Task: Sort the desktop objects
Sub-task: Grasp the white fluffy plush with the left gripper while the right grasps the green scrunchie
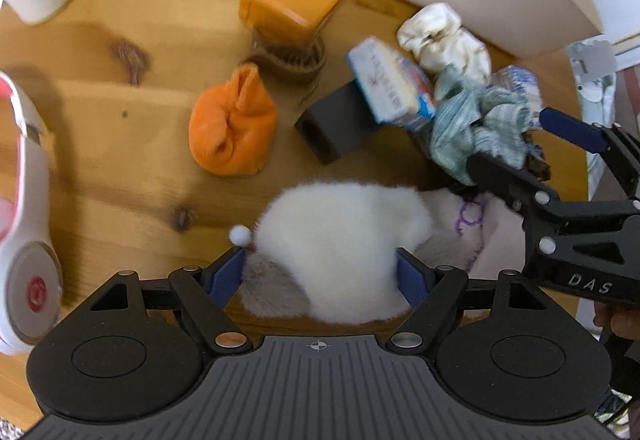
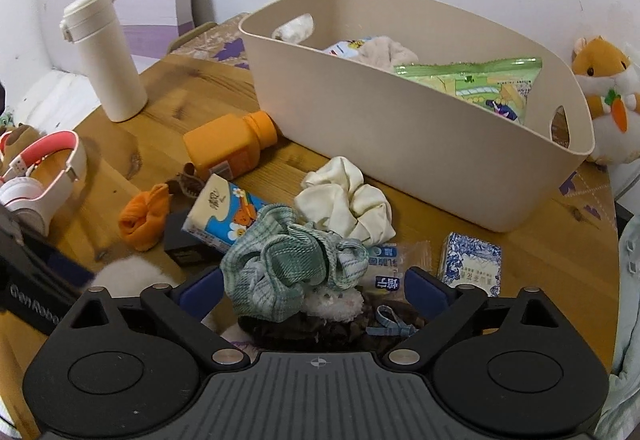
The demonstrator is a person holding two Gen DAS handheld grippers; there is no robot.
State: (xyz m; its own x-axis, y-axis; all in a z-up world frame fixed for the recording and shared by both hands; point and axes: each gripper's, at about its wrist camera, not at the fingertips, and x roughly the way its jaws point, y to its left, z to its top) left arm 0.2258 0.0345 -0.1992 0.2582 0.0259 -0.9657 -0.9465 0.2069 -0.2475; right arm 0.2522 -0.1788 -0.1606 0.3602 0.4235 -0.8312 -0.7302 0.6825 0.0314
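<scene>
My left gripper [image 1: 320, 276] points down over a white fluffy item [image 1: 340, 240] that lies on the wooden table [image 1: 120, 39]. Its jaws stand wide, one on each side of the fluff, and the left pad is clear of it. My right gripper [image 2: 314, 292] is open around a green plaid scrunchie [image 2: 288, 264], which lies on a heap of small things. From the left wrist view this scrunchie [image 1: 472, 123] shows between the right gripper's [image 1: 532, 151] fingers. Behind the heap stands a beige basket [image 2: 400, 159] with several items inside.
Around the heap lie a cream scrunchie [image 2: 348, 199], a tissue pack [image 2: 224, 215], a black box [image 2: 184, 244], an orange sock ball [image 2: 146, 217], an orange bottle [image 2: 228, 147] and a blue-patterned box [image 2: 470, 264]. At the left are headphones [image 2: 40, 175] and a white flask [image 2: 106, 55].
</scene>
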